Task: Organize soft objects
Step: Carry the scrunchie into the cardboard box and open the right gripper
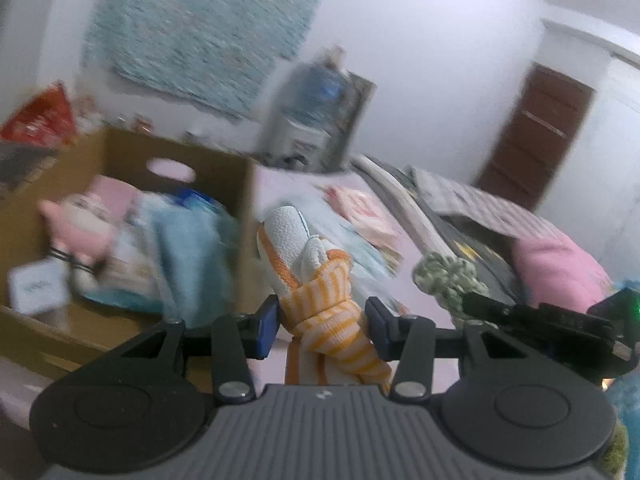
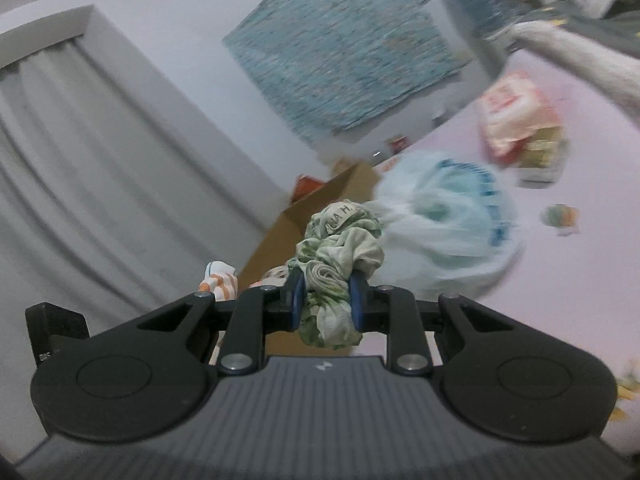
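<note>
My left gripper (image 1: 322,326) is shut on an orange-and-white striped cloth bundle (image 1: 328,312), whose white textured end (image 1: 286,232) sticks up ahead. It hangs above the pink bed, just right of an open cardboard box (image 1: 176,152) that holds a pink plush (image 1: 80,224) and a blue towel (image 1: 188,240). My right gripper (image 2: 326,300) is shut on a green-and-white scrunched fabric piece (image 2: 340,248). In the left wrist view that green piece (image 1: 448,276) and the right gripper (image 1: 480,306) sit close on the right. The striped bundle (image 2: 220,280) and the cardboard box (image 2: 320,204) show in the right wrist view too.
A clear plastic bag of blue items (image 2: 448,220) and a red-and-white packet (image 2: 516,120) lie on the pink sheet (image 2: 560,280). A pink pillow (image 1: 560,264) and grey blankets (image 1: 480,204) are at the right. A water dispenser (image 1: 316,112) stands behind the bed, and a curtain (image 2: 100,160) hangs on the left.
</note>
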`<state>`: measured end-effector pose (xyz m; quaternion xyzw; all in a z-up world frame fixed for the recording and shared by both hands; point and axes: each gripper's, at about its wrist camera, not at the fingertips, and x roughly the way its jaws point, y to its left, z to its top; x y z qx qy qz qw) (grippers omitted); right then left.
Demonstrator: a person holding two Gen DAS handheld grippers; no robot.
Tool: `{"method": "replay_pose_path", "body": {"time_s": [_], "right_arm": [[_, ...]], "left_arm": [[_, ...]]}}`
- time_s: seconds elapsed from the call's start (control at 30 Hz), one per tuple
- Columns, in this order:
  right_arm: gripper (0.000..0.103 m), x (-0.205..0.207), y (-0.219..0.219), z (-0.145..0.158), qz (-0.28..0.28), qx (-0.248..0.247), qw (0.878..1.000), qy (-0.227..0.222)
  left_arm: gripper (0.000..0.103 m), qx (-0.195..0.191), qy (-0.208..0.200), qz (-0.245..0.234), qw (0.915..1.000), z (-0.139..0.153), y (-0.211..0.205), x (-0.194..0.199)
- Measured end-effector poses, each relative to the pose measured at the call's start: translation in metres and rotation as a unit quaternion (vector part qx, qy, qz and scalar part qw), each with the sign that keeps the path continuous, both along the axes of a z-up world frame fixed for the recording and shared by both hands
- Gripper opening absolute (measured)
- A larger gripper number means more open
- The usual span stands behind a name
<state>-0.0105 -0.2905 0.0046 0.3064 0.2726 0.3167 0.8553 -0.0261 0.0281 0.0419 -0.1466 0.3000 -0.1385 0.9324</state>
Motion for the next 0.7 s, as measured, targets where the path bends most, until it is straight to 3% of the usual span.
{"method": "replay_pose_path", "body": {"time_s": [0.13,0.4,0.43,0.53,0.7], "right_arm": [[0.022,0.022,0.039,0.016,0.046,0.004,0.999,-0.004],[0.022,0.070,0.137,0.043,0.152,-0.023,0.988,0.014],[0.022,0.077,0.151,0.045,0.166,-0.035,0.985,0.023],[0.022,0.097,0.195,0.045,0.199,-0.082,0.975,0.052],[0.023,0.123,0.246,0.039,0.224,-0.126,0.962,0.093]], "left_arm": [[0.048,0.012,0.003,0.046,0.9989,0.006,0.038,0.008],[0.048,0.034,0.092,0.081,0.9919,-0.026,0.095,0.052],[0.048,0.036,0.100,0.078,0.9913,-0.030,0.099,0.057],[0.048,-0.013,0.129,0.054,0.9901,-0.040,0.117,0.070],[0.048,-0.012,0.140,0.044,0.9890,-0.038,0.125,0.085]]}}
